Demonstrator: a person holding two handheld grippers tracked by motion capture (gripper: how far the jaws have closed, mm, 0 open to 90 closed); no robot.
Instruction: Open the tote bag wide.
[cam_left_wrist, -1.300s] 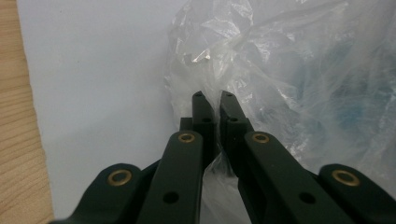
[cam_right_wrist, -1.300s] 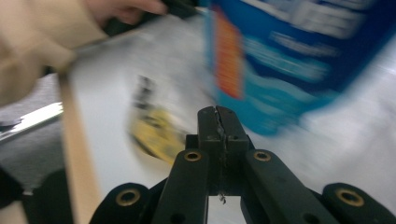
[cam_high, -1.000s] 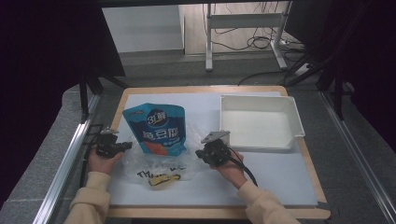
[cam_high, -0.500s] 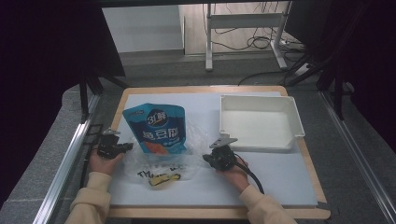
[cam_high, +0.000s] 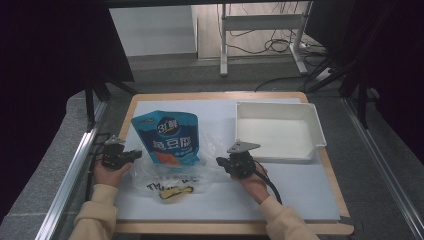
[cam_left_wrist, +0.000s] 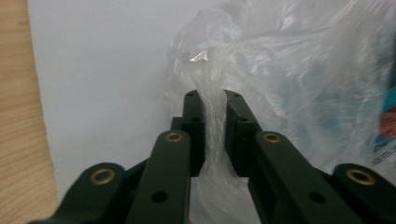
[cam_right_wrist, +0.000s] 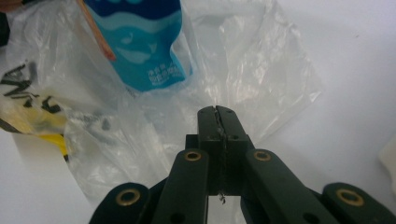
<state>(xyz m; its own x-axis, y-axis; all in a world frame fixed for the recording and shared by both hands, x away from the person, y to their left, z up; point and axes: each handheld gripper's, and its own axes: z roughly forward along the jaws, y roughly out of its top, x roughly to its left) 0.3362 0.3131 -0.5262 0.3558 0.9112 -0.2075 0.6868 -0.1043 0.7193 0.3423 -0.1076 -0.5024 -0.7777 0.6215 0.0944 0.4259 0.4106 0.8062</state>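
Since a second ago your right gripper (cam_high: 221, 161) has dropped back from the tray (cam_high: 310, 120) toward you, while the left gripper (cam_high: 136, 154) has barely shifted. Both now pinch the clear bag (cam_high: 200, 172): left jaws nearly closed on a fold at its left edge, right jaws pressed together on film at its right edge. The bag lies flat on the mat (cam_high: 300, 195) with the blue pouch (cam_high: 170, 137) part-way inside, so I'd say gripping is done; opening the mouth and seating the pouch remain.
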